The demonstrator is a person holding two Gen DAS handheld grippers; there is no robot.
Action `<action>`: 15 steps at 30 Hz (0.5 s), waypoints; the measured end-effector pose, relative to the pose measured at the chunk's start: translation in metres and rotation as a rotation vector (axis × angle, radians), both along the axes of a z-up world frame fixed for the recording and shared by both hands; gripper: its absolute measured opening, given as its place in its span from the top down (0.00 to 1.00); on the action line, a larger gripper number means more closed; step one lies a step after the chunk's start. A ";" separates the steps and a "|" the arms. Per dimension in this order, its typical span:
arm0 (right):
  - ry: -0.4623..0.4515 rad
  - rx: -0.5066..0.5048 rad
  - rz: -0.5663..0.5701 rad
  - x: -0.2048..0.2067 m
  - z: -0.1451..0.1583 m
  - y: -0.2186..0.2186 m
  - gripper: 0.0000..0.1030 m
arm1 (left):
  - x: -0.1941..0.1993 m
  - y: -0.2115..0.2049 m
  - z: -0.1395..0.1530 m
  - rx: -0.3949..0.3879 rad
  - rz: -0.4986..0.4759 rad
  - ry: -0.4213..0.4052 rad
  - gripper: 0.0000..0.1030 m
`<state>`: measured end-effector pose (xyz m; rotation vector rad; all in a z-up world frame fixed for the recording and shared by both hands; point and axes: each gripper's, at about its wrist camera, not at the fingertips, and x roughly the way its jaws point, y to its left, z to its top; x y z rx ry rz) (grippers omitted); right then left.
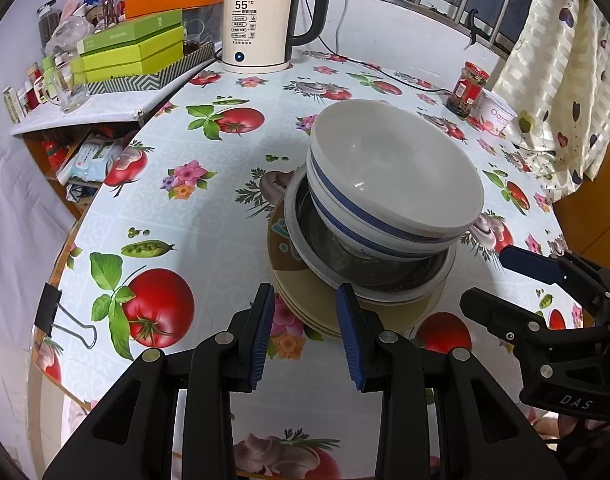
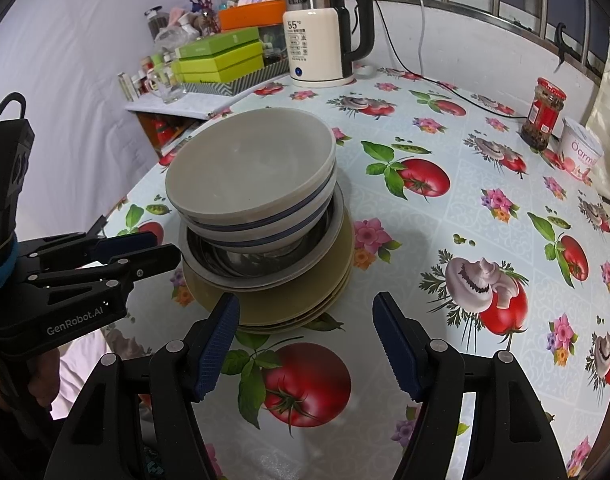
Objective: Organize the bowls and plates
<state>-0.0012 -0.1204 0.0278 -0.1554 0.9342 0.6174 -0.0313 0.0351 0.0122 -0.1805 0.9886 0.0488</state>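
A round table [image 1: 225, 208] covered in a pale blue oilcloth printed with tomatoes, mushrooms and flowers fills both views, with a white wall and barred window behind it. The left gripper [image 1: 305, 336] hangs just short of the stack's near edge, its blue pads apart with nothing between them. The right gripper [image 2: 305, 344] sits just beside the stack on its right, jaws spread wider, also empty, over a printed tomato. The stack stands mid-table: two white bowls with blue bands [image 1: 393, 184] nested and tilted, inside a metal basin [image 1: 369, 276], on a pile of olive plates [image 1: 305, 308]. Beyond the stack, at the table's far edge, stands a cream electric kettle [image 1: 257, 28]. Left of the kettle, green boxes [image 1: 133, 48] crowd a cluttered side shelf. Right of the stack, near a patterned curtain [image 1: 565, 80], stand a red-lidded jar [image 1: 467, 88] and a yoghurt tub [image 1: 497, 114].
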 end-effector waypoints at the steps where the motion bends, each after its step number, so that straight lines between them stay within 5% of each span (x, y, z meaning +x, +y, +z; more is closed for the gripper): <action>1: 0.001 0.000 0.001 0.000 0.000 0.000 0.32 | 0.000 0.000 0.000 0.001 -0.001 0.000 0.68; 15: 0.001 -0.002 0.000 0.000 0.001 0.001 0.32 | 0.000 -0.001 0.000 -0.009 -0.009 0.001 0.68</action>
